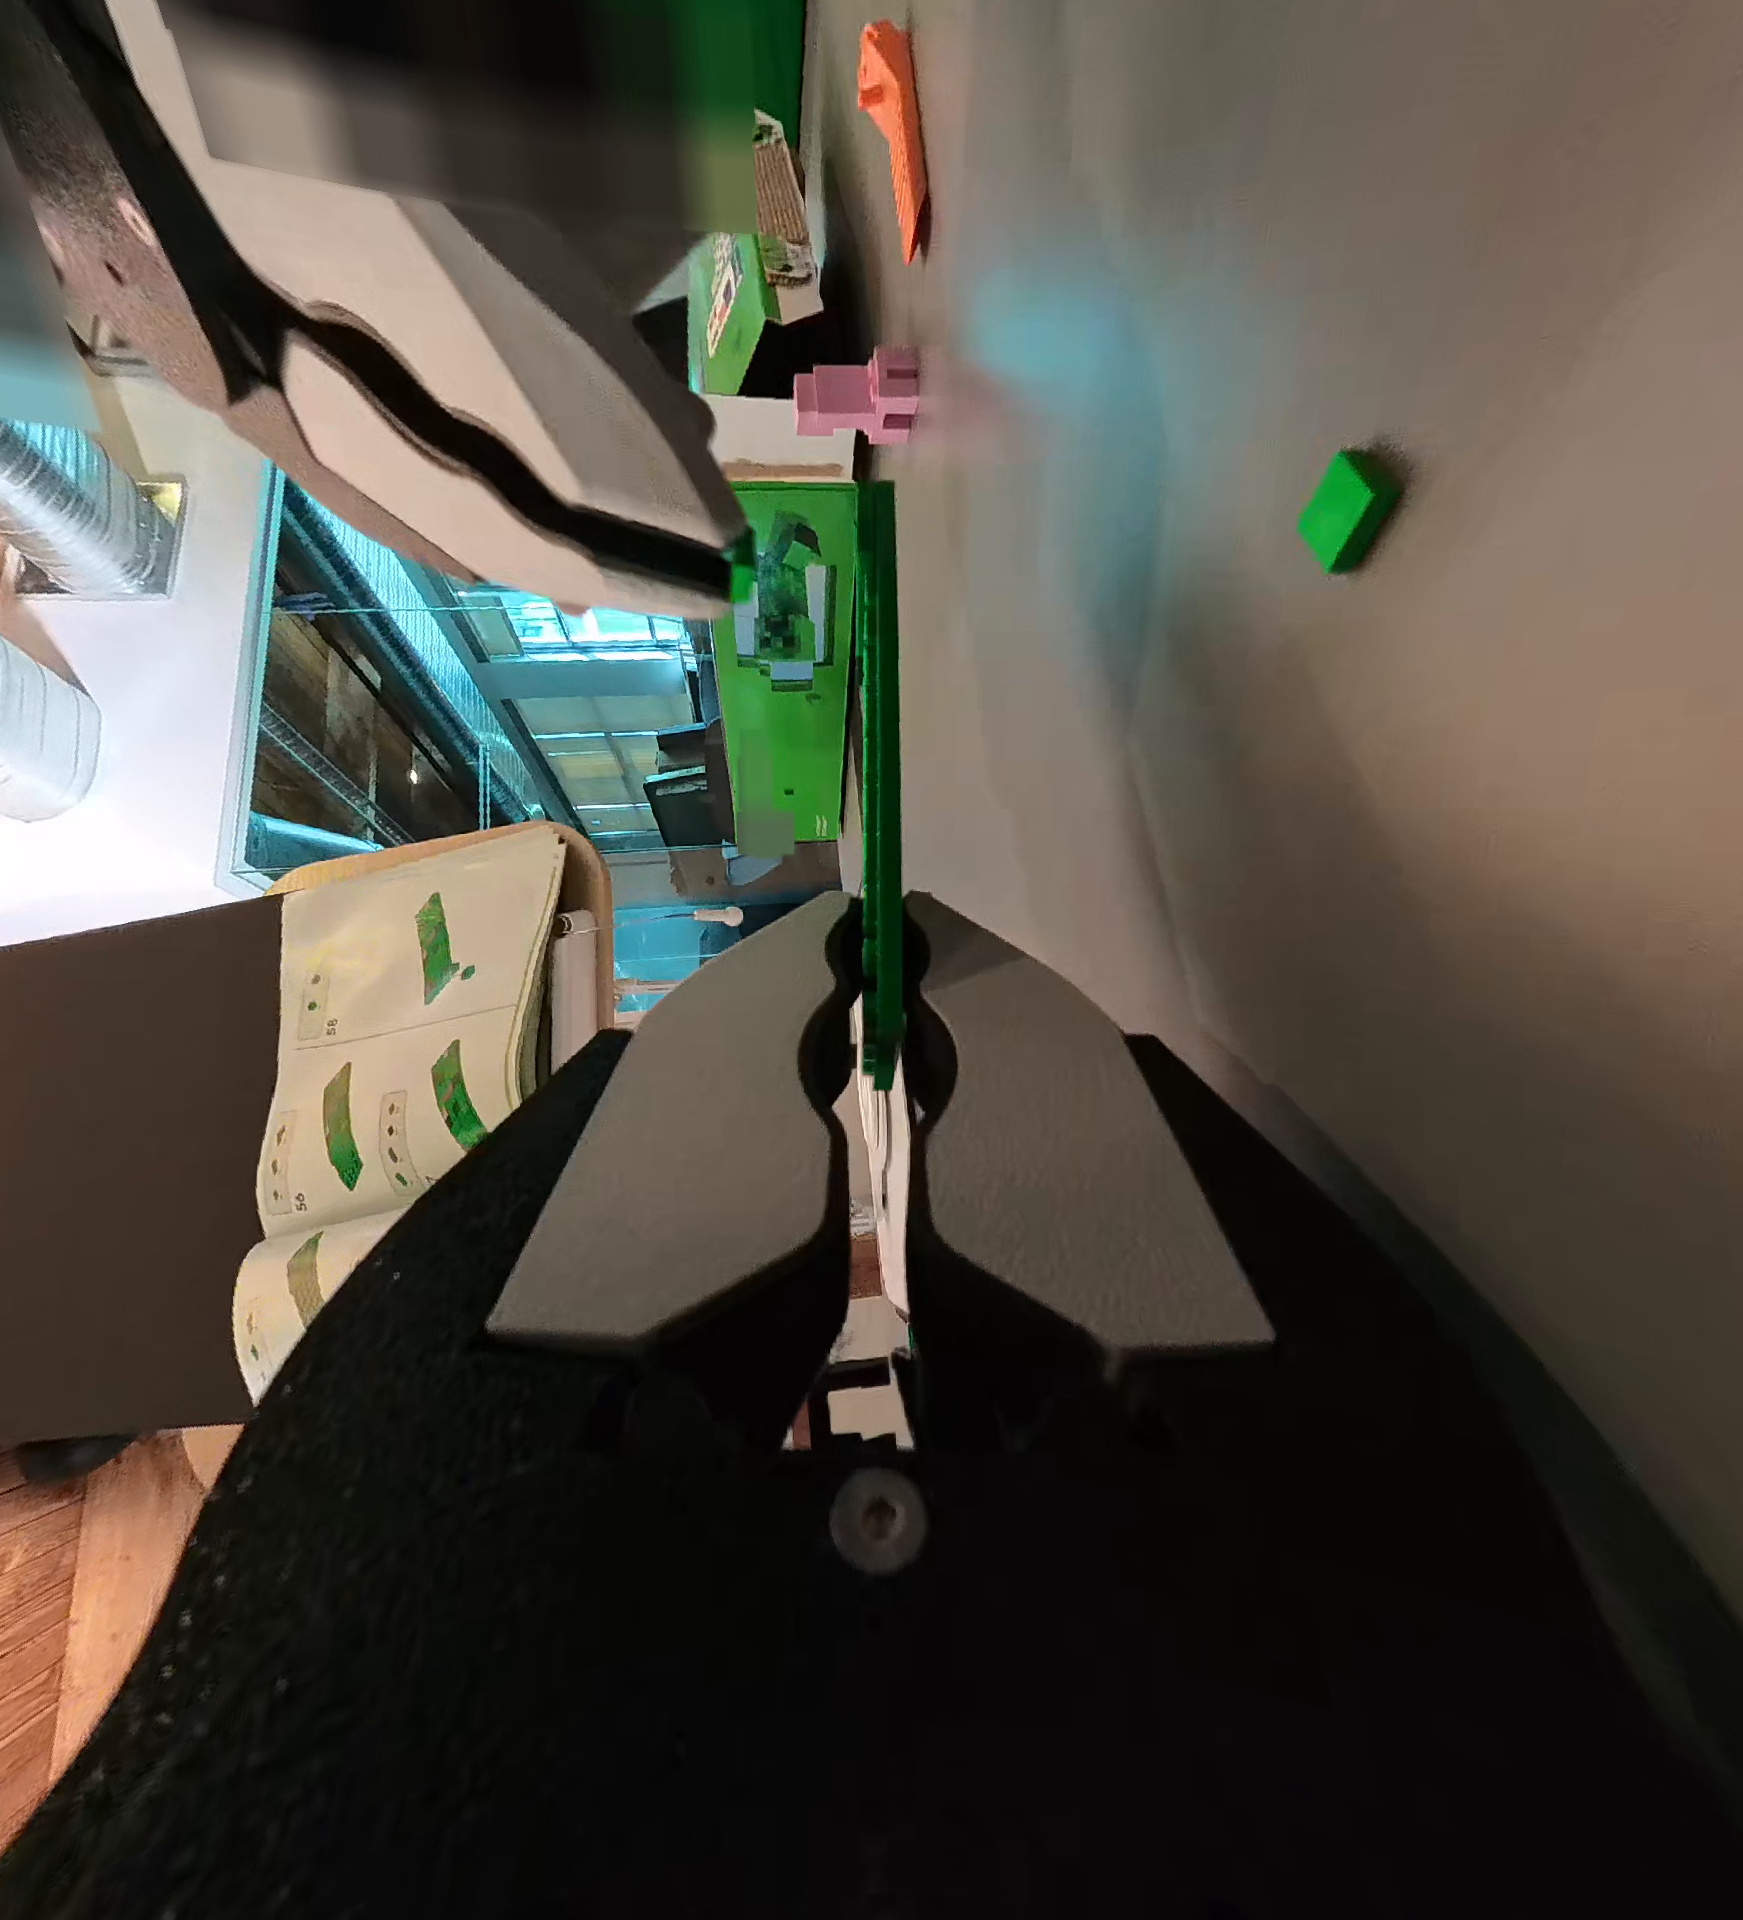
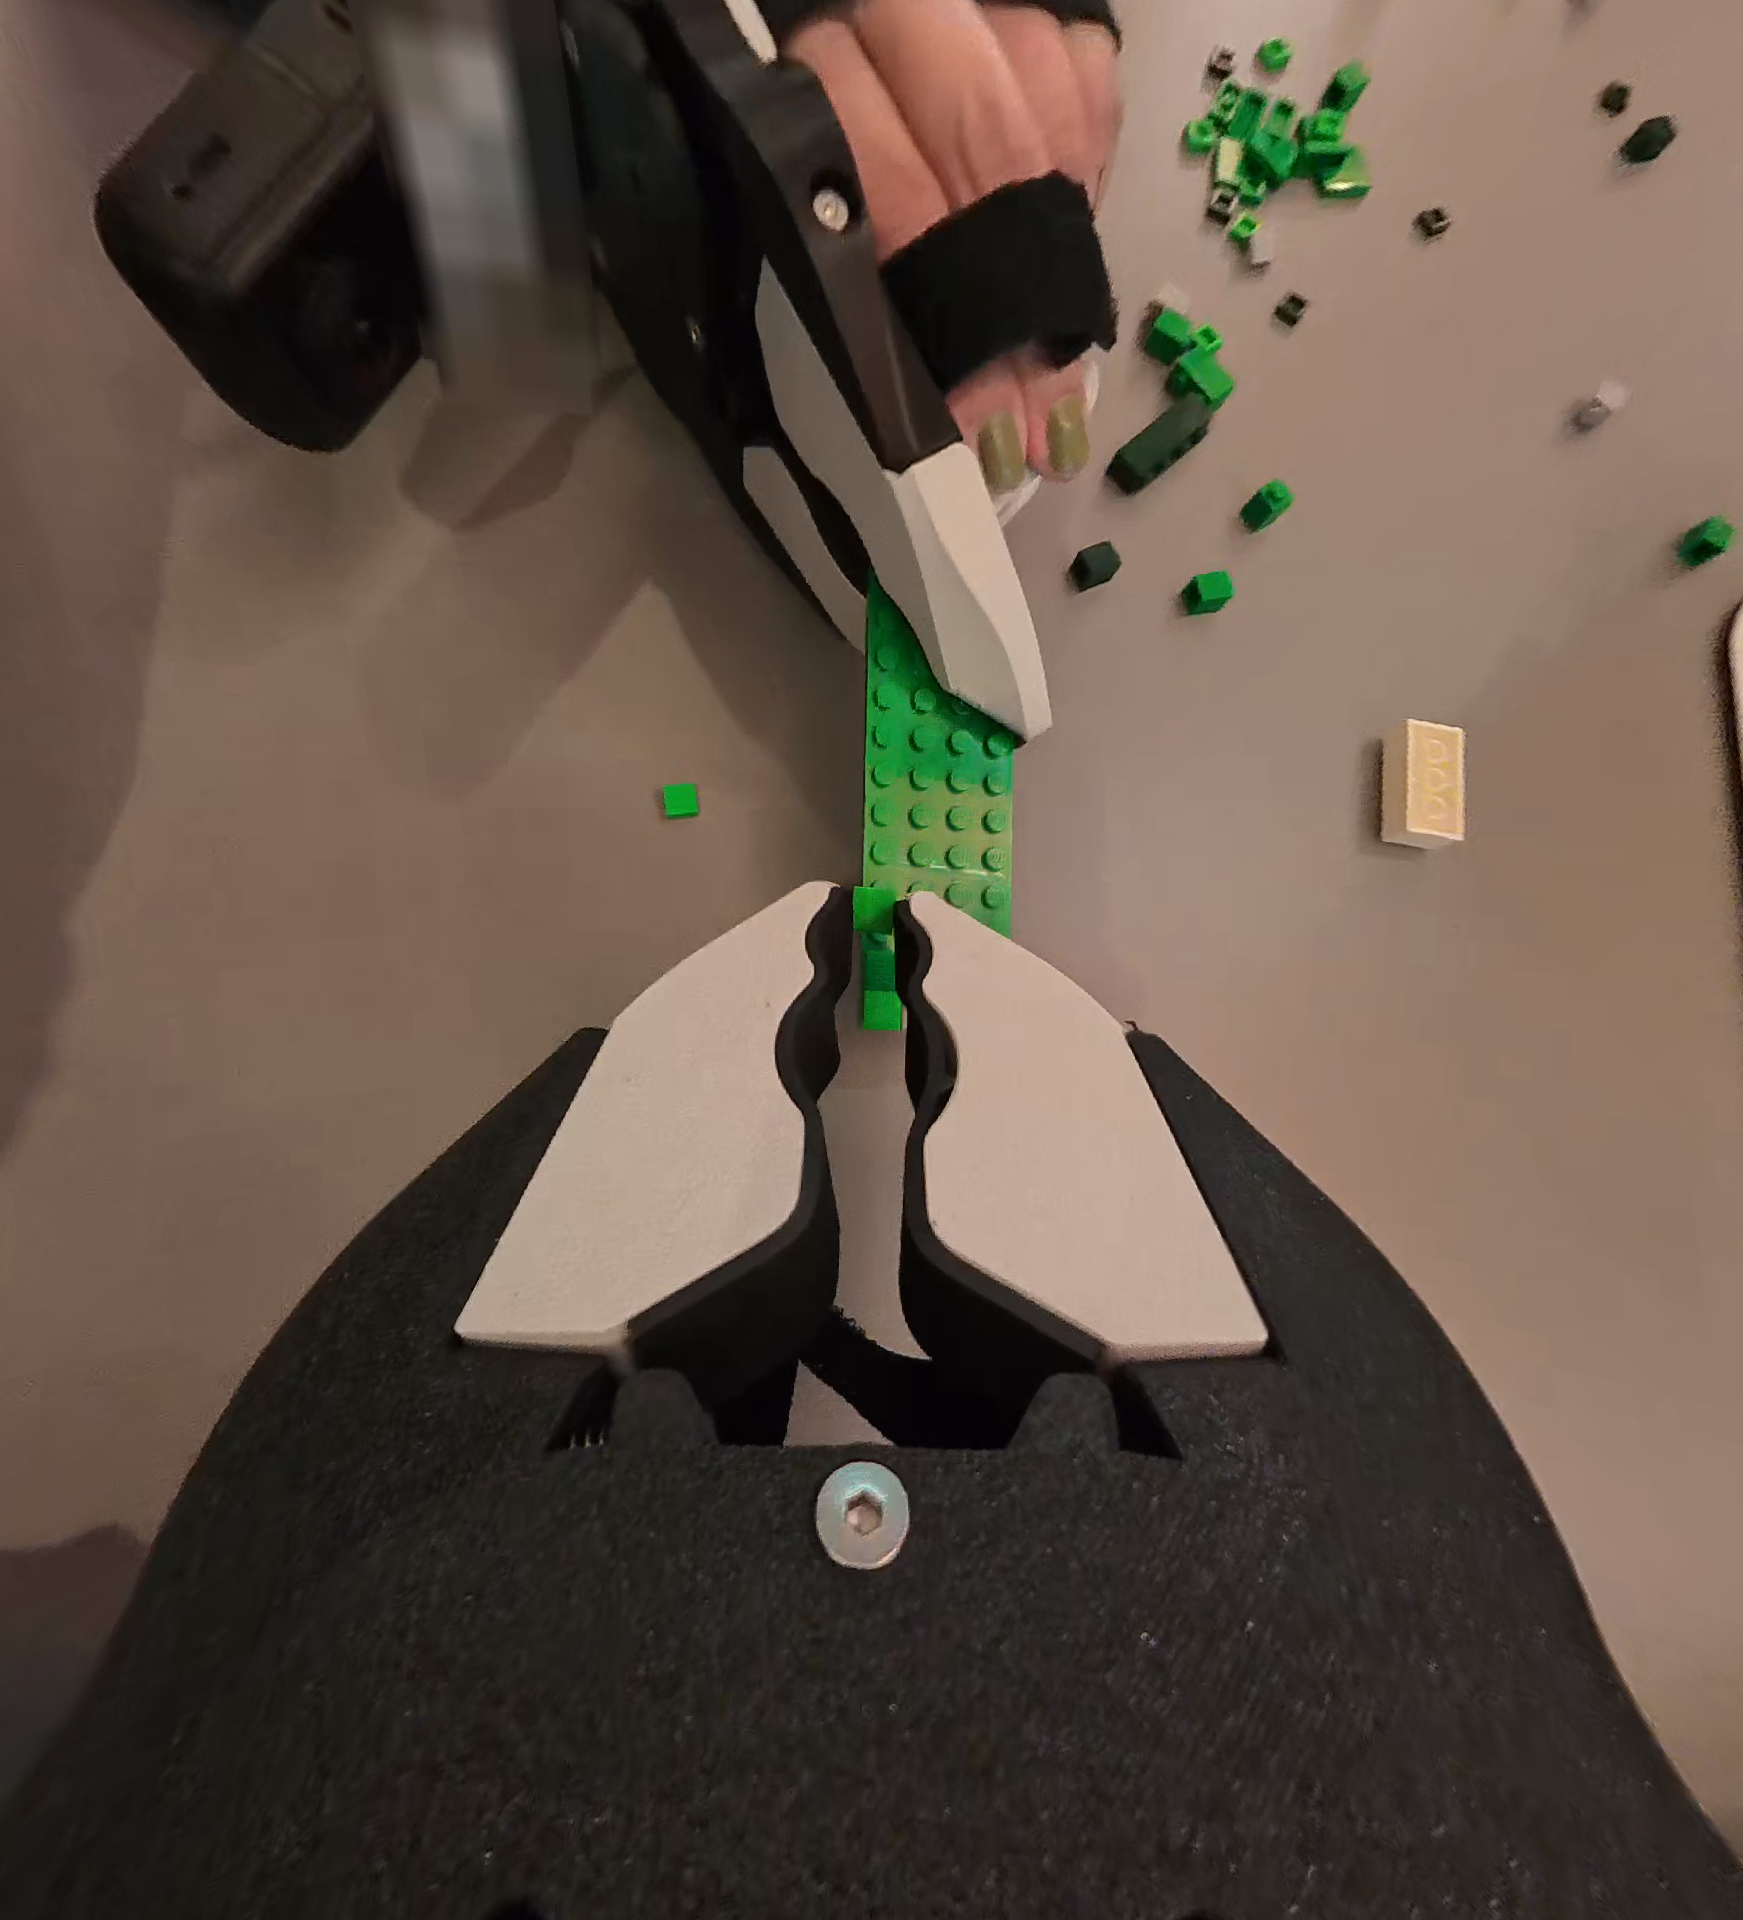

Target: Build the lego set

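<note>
— Overhead, what am I holding?

— Two grippers, one plate. My left gripper [image 1: 882, 925] is pinched on the end of the long green plate [image 2: 938, 800], seen edge-on in its own view. My right gripper [image 2: 879, 914] is pressed together on a small green piece [image 2: 877, 971] at the plate's other end, where piece and plate overlap. The plate hangs between the two, above the grey table [image 2: 327, 831].

— Loose parts?

— One green tile [image 2: 681, 801] lies alone to the side of the plate; one cream brick [image 2: 1424, 785] lies on the other side. Beyond it, a heap of green bricks [image 2: 1277, 130] and about a dozen strays, too scattered to count exactly.

— And on the left view?

— One green brick [image 1: 1350, 511], one pink pig figure [image 1: 862, 400], one orange separator [image 1: 896, 125], one open manual [image 1: 410, 1039], a green box [image 1: 789, 665].

— Anything blocking?

— A gloved hand [image 2: 971, 177] and the left gripper cover the plate's far end.
</note>
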The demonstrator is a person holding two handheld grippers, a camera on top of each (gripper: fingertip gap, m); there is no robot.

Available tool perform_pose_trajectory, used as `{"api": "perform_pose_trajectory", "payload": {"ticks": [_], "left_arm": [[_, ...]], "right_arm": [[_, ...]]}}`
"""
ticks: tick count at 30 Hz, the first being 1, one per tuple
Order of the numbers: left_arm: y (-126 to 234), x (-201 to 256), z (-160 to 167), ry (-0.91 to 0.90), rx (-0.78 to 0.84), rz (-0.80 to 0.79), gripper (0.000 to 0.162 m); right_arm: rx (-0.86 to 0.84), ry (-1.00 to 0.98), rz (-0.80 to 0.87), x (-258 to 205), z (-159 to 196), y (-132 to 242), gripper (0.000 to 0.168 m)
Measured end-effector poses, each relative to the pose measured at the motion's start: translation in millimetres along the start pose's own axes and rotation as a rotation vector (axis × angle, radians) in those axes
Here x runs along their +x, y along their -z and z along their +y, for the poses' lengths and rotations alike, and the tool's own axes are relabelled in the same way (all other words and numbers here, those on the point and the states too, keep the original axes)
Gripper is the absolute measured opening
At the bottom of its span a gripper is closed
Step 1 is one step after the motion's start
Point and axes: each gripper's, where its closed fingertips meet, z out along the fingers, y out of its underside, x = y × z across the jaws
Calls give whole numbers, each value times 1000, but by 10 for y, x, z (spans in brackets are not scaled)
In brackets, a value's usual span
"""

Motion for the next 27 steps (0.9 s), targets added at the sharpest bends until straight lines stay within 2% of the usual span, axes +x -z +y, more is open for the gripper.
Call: {"api": "perform_pose_trajectory", "payload": {"ticks": [4,23,27], "left_arm": [[7,-1,-26,0,10,-2,4],[39,-2,-64,9,31,-4,4],[36,19,-57,16,30,12,4]], "right_arm": [[-25,-22,-57,-21,57,-88,7],[-42,-21,-74,-53,114,-106,8],[-45,-18,-66,-48,118,-91,14]]}}
